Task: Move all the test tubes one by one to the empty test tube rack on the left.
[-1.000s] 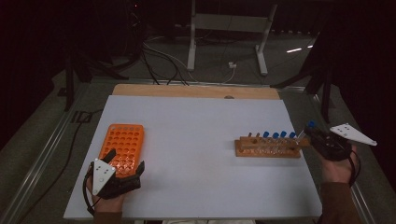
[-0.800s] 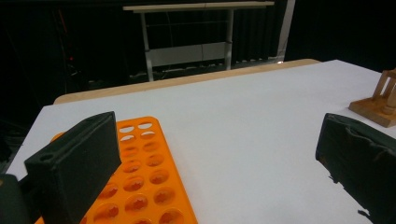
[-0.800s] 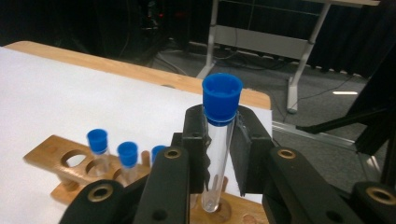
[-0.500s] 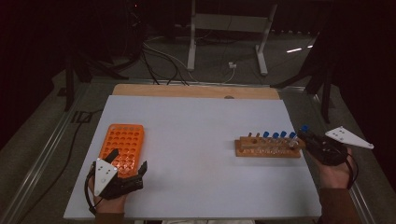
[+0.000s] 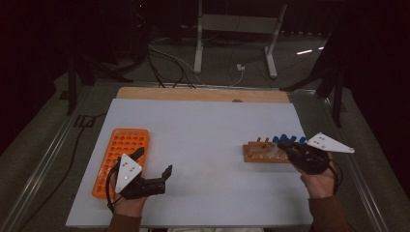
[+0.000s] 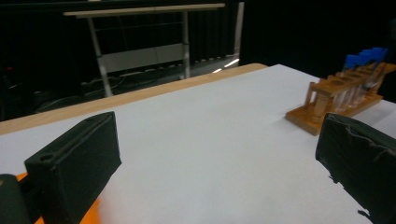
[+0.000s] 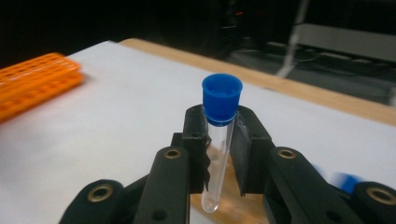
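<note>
You hold a clear glossy tube [image 7: 217, 163] with a matt blue plastic cap [image 7: 222, 99]; wooden rack [image 5: 263, 153], orange plastic rack [image 5: 121, 159], matt white tabletop [image 5: 203, 145].

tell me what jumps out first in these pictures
A clear tube with a blue cap stands pinched upright in the right gripper, above the wooden rack at the table's right. The bright orange rack lies at the left, beside the open left gripper.

orange rack [image 6: 88, 215] cut off, wooden rack [image 7: 224, 196] behind claw
</note>
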Tool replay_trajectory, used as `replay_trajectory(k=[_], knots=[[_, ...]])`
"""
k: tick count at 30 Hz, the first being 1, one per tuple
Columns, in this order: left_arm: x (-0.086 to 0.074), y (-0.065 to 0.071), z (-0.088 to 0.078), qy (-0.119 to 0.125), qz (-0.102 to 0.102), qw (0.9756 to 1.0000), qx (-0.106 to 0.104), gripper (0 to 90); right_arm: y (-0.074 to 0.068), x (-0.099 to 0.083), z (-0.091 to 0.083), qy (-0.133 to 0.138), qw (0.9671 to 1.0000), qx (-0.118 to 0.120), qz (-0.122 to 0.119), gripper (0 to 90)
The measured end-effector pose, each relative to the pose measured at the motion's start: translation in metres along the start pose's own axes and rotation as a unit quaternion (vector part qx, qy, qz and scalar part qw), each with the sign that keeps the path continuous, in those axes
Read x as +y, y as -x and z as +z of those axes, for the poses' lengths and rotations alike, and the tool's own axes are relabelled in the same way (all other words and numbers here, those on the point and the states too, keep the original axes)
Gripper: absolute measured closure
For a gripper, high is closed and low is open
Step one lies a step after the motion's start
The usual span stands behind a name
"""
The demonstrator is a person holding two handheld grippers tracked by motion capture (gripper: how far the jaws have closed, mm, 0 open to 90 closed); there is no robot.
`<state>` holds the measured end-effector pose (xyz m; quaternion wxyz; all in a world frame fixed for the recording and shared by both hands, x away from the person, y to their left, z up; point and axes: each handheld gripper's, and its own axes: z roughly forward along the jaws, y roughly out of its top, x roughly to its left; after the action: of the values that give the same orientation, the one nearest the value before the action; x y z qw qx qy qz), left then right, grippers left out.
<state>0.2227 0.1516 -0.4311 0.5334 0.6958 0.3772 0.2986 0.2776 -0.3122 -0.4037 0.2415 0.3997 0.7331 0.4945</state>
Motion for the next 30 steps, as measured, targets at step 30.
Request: replay_trajectory(k=[30], knots=[[0.01, 0.073, 0.092, -0.045, 0.004, 0.9878, -0.149, 28.4, -0.112, 0.022, 0.072, -0.016, 0.9874, 0.152, -0.041, 77.0]])
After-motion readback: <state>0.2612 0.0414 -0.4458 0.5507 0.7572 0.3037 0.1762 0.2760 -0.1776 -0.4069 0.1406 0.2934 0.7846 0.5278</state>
